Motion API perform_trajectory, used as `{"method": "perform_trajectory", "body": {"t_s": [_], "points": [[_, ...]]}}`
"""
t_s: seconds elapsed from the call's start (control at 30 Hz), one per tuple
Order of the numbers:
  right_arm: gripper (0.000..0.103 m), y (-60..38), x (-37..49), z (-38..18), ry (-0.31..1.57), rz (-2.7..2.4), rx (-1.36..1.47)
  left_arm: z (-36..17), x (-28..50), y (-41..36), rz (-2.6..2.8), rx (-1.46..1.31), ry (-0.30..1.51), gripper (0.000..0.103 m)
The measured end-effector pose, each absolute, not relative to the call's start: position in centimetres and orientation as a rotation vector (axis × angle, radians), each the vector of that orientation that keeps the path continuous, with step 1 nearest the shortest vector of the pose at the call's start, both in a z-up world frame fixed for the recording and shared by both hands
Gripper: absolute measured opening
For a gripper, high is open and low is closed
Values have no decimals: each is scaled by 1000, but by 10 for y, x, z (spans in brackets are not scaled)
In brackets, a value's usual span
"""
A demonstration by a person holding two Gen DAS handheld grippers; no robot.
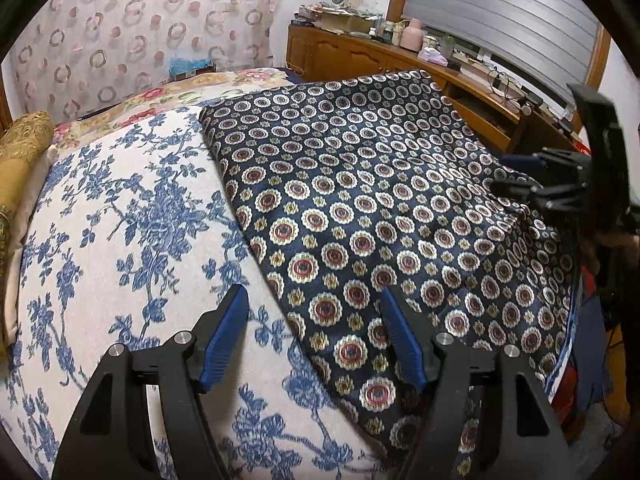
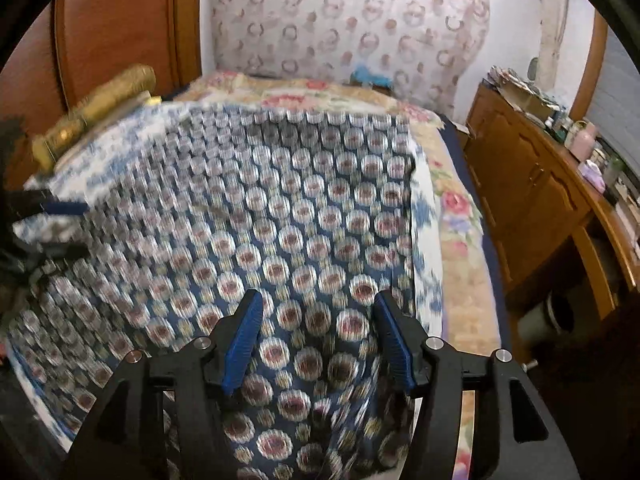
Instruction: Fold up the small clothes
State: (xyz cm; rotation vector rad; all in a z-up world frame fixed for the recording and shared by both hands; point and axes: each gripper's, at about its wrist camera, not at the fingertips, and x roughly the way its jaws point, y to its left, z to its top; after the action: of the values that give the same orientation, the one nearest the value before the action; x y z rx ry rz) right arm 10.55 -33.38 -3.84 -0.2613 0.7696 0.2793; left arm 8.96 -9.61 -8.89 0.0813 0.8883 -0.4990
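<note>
The dark flowery cloth (image 1: 360,208) is lying flat on the bed (image 1: 120,220) so it can be folded, and the left gripper (image 1: 312,340) and right gripper (image 2: 318,336) are hanging over it with fingers spread, pinching nothing.

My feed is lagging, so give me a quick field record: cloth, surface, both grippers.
cloth: dark patterned cloth lying spread flat
surface: blue floral bedcover
left gripper: open, over the cloth's left edge, holding nothing
right gripper: open above the cloth, nothing between its fingers; view blurred
background: wooden cabinet beside the bed
</note>
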Motion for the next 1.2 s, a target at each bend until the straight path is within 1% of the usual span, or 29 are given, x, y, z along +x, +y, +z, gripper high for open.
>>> {"method": "perform_trajectory", "body": {"t_s": [0.17,0.5,0.6,0.63,0.7,0.73,0.77,0.87,0.9,0.93,0.97,1.0,1.2], "points": [[60,-344,91,-51,787,256,-249,-88,77,-84,-507,60,905,70],[60,-354,53,-47,764,236,-212,-86,48,-81,-556,43,908,68],[60,-354,46,-41,749,246,-197,-88,42,-83,-570,50,908,58],[60,-355,42,-40,742,248,-195,-88,40,-84,-574,54,904,57],[60,-349,38,-40,734,251,-192,-88,37,-85,-588,56,901,46],[60,-349,35,-39,729,254,-191,-88,38,-85,-594,53,903,43],[60,-346,35,-40,728,255,-190,-88,37,-86,-604,49,906,37],[60,-342,29,-39,716,260,-191,-89,34,-91,-617,61,907,29],[60,-341,27,-37,712,264,-190,-89,34,-92,-625,62,910,22],[60,-340,25,-36,708,268,-190,-89,34,-93,-628,63,912,17],[60,-338,23,-36,702,268,-192,-88,34,-94,-626,66,913,9],[60,-337,20,-34,695,267,-193,-86,34,-95,-632,65,909,5],[60,-332,3,-16,656,291,-182,-52,37,-98,-669,25,810,3]]}}
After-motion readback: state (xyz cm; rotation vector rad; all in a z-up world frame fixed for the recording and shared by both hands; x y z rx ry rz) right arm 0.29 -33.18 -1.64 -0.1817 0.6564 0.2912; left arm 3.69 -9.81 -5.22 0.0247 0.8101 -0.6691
